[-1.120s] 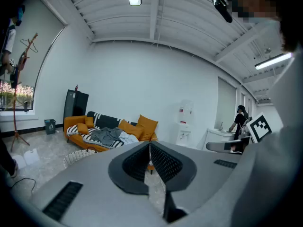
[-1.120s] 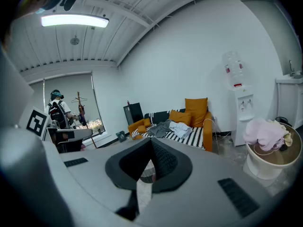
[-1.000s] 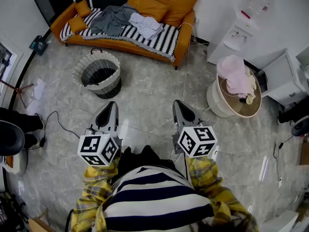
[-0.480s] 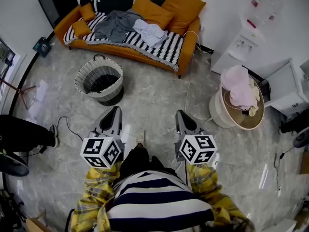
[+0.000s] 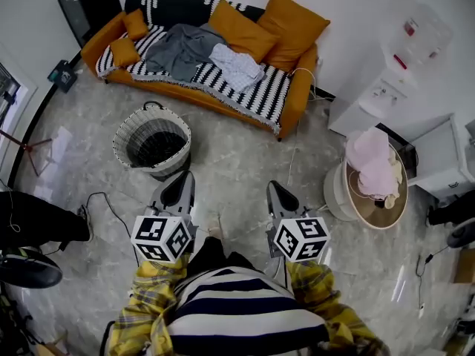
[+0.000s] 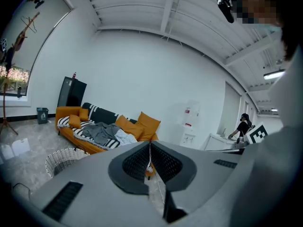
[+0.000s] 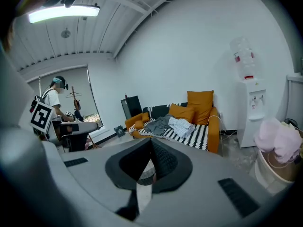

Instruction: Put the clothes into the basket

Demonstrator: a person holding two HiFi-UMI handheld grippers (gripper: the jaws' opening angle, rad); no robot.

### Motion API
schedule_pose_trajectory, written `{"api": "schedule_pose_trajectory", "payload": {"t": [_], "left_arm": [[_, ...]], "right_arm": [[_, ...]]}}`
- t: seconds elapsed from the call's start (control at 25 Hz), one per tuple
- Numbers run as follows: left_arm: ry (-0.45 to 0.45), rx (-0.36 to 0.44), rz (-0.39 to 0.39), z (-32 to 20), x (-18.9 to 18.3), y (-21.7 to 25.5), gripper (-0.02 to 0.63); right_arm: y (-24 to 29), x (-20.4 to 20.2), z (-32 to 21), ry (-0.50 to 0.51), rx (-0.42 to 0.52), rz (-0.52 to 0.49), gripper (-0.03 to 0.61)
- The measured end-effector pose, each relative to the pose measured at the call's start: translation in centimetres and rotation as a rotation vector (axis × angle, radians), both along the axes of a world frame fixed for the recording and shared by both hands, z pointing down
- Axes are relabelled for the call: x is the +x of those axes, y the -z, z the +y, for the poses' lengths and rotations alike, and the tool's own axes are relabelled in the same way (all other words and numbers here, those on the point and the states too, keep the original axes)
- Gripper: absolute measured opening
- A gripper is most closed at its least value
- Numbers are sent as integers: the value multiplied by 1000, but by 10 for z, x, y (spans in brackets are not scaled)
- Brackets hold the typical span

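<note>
A grey garment (image 5: pixel 178 47) and a pale checked one (image 5: pixel 236 61) lie on the orange sofa (image 5: pixel 289 99) with its striped cover, at the far side of the room. The same grey garment (image 6: pixel 100 132) and pale one (image 7: pixel 182 125) show small in the gripper views. A woven basket (image 5: pixel 152 141) stands on the floor in front of the sofa's left half. My left gripper (image 5: pixel 180 188) is shut and empty, just this side of the basket. My right gripper (image 5: pixel 280 196) is shut and empty too, over bare floor.
A round low table (image 5: pixel 371 191) with a pink bundle (image 5: pixel 369 158) stands at the right. White cabinets (image 5: pixel 438 158) and a water dispenser (image 5: pixel 404 58) line the right wall. A cable (image 5: pixel 100 199) trails on the floor at the left, near a person's dark leg (image 5: pixel 37 217).
Both grippers and the person have moved forward across the floor towards the sofa. The basket now lies closer to the left gripper. The jaws stayed shut.
</note>
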State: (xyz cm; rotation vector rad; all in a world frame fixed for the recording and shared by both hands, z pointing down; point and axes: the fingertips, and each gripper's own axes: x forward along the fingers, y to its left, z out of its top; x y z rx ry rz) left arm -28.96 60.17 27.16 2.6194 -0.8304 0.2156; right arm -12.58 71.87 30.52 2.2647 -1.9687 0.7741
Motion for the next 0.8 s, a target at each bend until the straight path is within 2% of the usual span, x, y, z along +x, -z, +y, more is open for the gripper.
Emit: {"api": "schedule_pose_trajectory", "payload": {"t": [0.36,0.56,0.8], "left_arm": [[-53,-18,-35,-87,40,-12,23],[-66,-20,-45,-125,55,-21,23],[-77,-68,-51,-150,83,-40,22]], "right_arm": [[-16,31,-107,14,-22,-28,25],[-24,47,-150,6,-30,-22,25],[-30,72,-182,17,-56,-10,25]]}}
